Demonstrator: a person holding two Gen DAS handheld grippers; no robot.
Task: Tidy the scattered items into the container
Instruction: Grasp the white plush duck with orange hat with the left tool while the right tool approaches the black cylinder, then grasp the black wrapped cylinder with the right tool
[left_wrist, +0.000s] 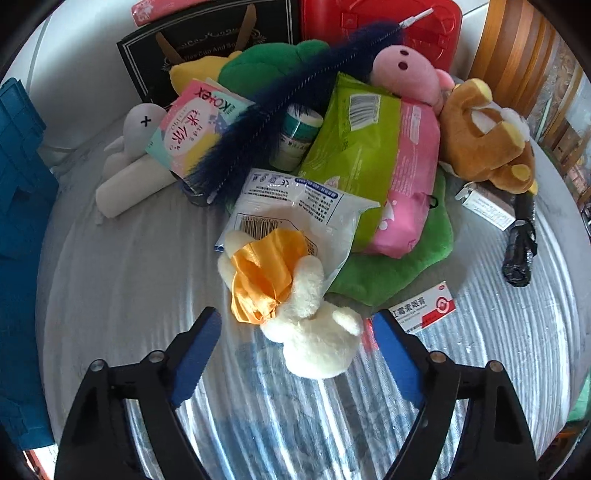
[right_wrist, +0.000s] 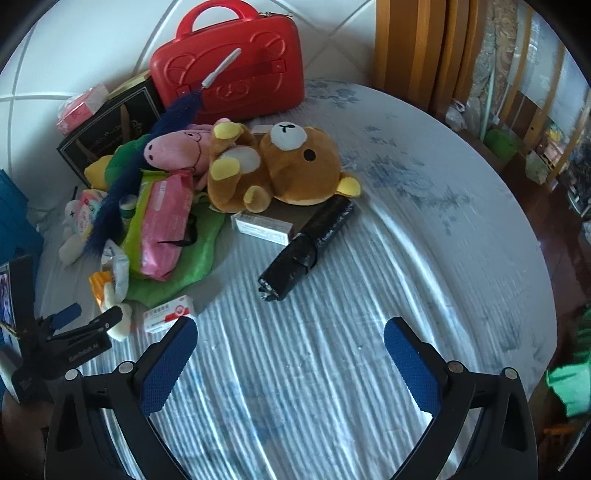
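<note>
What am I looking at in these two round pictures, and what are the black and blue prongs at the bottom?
Each picture comes from a fisheye camera on a hand-held gripper; no robot arm is involved. The prongs are each gripper's two fingers. The left gripper is open around a cream plush toy with an orange ribbon, not yet closed on it. The right gripper is open over the bare striped table cover, holding nothing. On the table lie a brown bear, a pink plush, a red case, a black roll and packets. A blue crate sits at the left.

cream plush toy (left_wrist: 314, 332) | orange ribbon | lying beside pile | blue bin (left_wrist: 18, 221) left
</note>
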